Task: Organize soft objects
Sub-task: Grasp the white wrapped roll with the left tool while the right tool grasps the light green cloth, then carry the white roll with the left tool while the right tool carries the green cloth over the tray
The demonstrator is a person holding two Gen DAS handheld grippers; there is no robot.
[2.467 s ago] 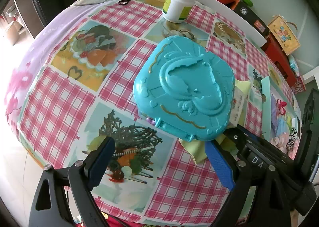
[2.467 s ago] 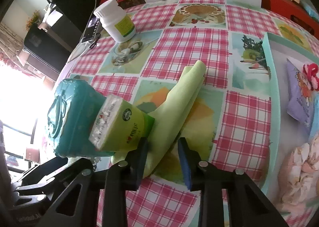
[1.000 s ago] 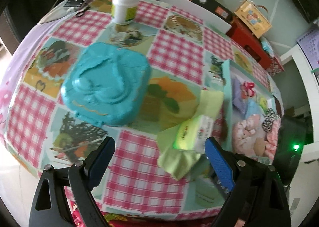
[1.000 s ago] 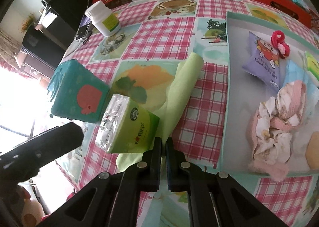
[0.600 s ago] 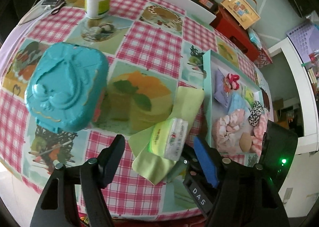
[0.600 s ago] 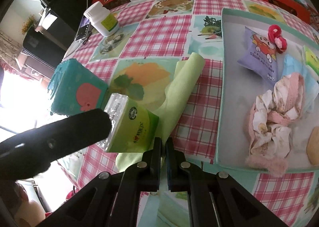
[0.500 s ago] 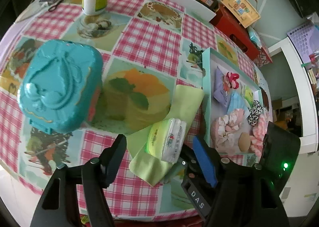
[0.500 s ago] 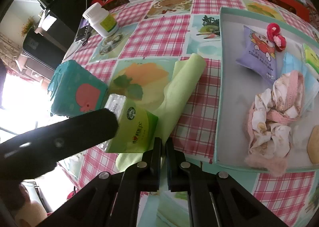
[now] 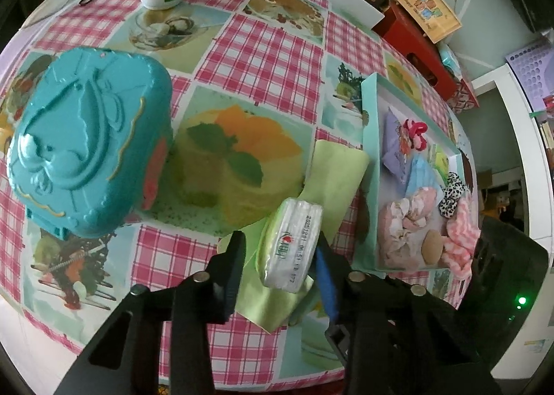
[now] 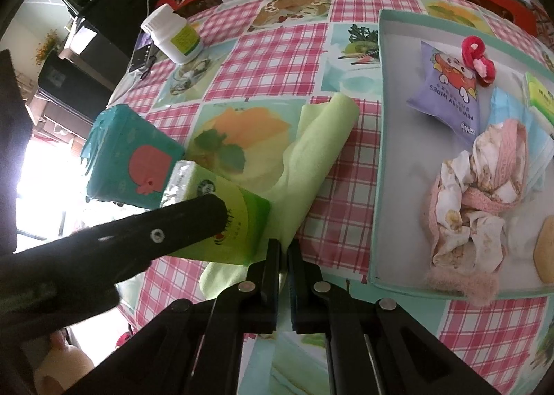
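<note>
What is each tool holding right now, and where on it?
Right tool: shut on the near edge of the green cloth. Left tool: has just been closing around the tissue pack, right pad touching, left pad short of it; not yet gripped.

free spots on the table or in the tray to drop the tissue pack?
Bare checked tablecloth between the white pill bottle and the teal cardboard tray. In the tray, the white floor along its near-left wall; its right side is crowded with soft items.

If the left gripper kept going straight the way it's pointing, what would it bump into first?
Most likely the tissue pack, which already sits between the fingers of the left gripper, whose jaws have just been closing around it. Right beneath it lies the green cloth on the table. Depth is hard to judge.
</note>
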